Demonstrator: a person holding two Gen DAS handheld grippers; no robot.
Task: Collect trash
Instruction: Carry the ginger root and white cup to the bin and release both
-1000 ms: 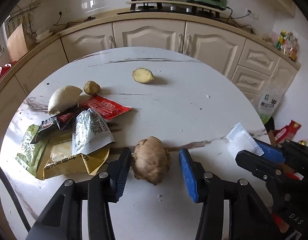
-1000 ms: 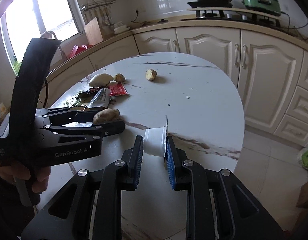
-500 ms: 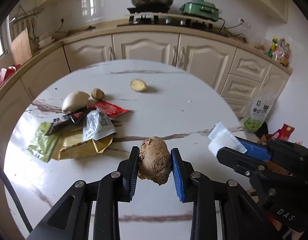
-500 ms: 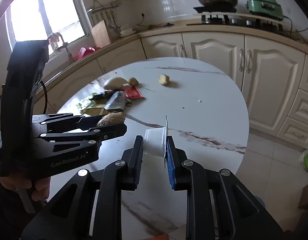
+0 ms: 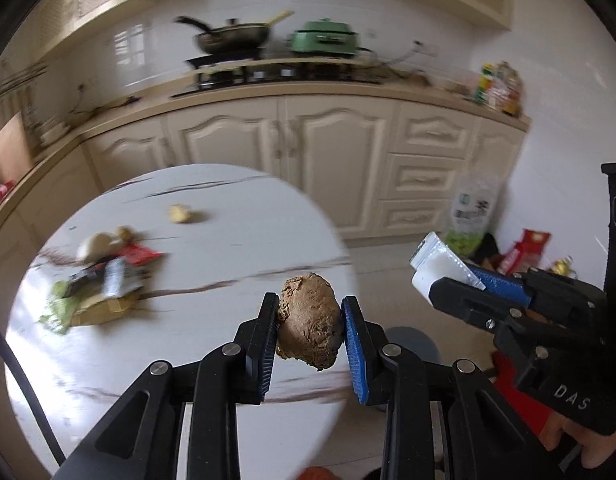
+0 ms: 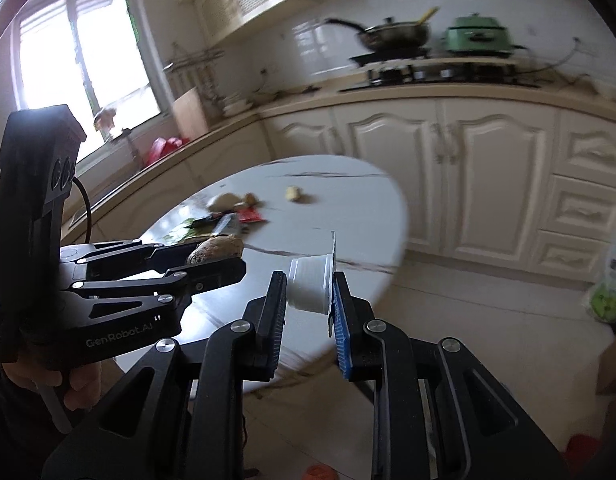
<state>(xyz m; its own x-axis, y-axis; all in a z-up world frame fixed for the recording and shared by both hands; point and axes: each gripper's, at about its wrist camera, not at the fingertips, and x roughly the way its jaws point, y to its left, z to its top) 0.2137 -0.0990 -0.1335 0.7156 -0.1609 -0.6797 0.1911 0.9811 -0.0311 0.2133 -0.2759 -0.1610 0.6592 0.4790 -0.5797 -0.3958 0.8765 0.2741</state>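
Left gripper (image 5: 310,330) pinches a brown lumpy tuber (image 5: 310,320) between both pads, clear of the white marble table (image 5: 212,240). Wrapper pile (image 5: 96,288) on the table at 9 o'clock of it. Right gripper (image 6: 310,298) clamps a small white plastic cup (image 6: 310,286) sideways, peeled foil lid against the blue pad, at 3 o'clock of the tuber.

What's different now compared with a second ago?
The left hand-held gripper closed on the brown lump, which lay on the table between its open jaws, and lifted it clear. Both grippers pulled back from the table. The right hand-held gripper kept its white cup; the wrappers stayed put.
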